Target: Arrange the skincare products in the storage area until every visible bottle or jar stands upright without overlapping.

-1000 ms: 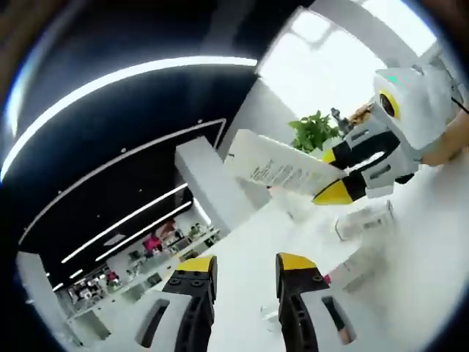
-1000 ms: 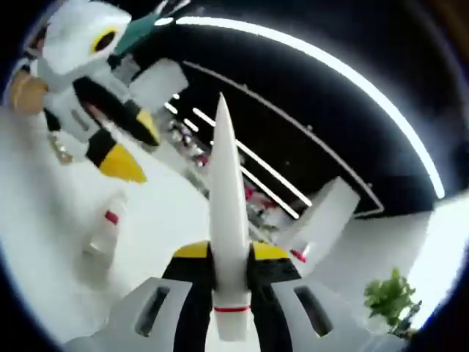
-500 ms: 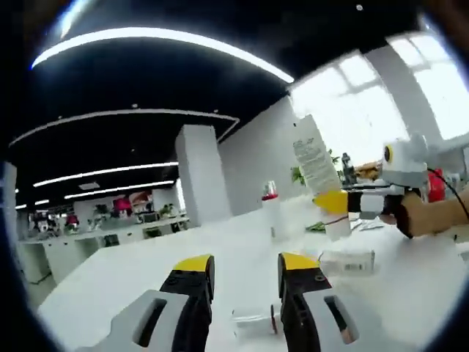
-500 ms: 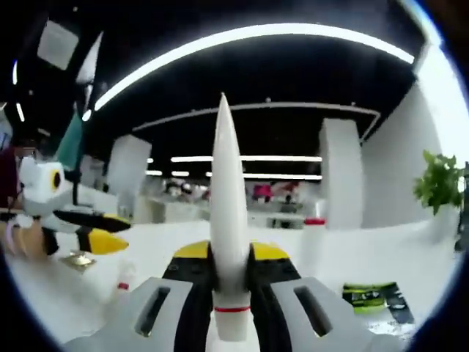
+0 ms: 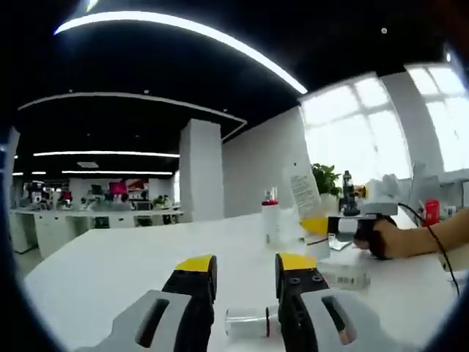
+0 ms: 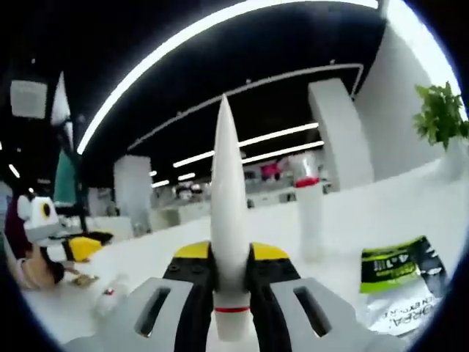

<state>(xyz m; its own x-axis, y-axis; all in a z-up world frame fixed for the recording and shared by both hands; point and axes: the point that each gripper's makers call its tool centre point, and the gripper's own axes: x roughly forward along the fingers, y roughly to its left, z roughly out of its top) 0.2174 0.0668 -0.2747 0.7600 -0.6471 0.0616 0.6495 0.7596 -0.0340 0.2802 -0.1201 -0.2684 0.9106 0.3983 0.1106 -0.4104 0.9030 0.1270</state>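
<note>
My right gripper [image 6: 223, 253] is shut on a flat white tube [image 6: 223, 213], seen edge-on with its crimped end up. In the left gripper view that right gripper [image 5: 321, 224] holds the tube [image 5: 303, 192] roughly upright above the white table [image 5: 110, 257]. A white bottle with a red cap [image 5: 271, 217] [image 6: 308, 214] stands upright behind it. My left gripper [image 5: 245, 264] is open with nothing between its jaws; a small clear bottle [image 5: 248, 321] lies on its side just beyond them. The left gripper [image 6: 69, 246] shows at the far left of the right gripper view.
A white box [image 5: 344, 276] lies flat near a person's hand [image 5: 392, 238]. A green-and-black sachet [image 6: 396, 273] lies at the right. A small red-capped bottle [image 6: 110, 297] lies on the table. A potted plant [image 5: 326, 177] stands at the far edge.
Both views have rolled level with the table. The right gripper has swung the tube from slanted to about upright and lowered it toward the table. The left gripper stays open.
</note>
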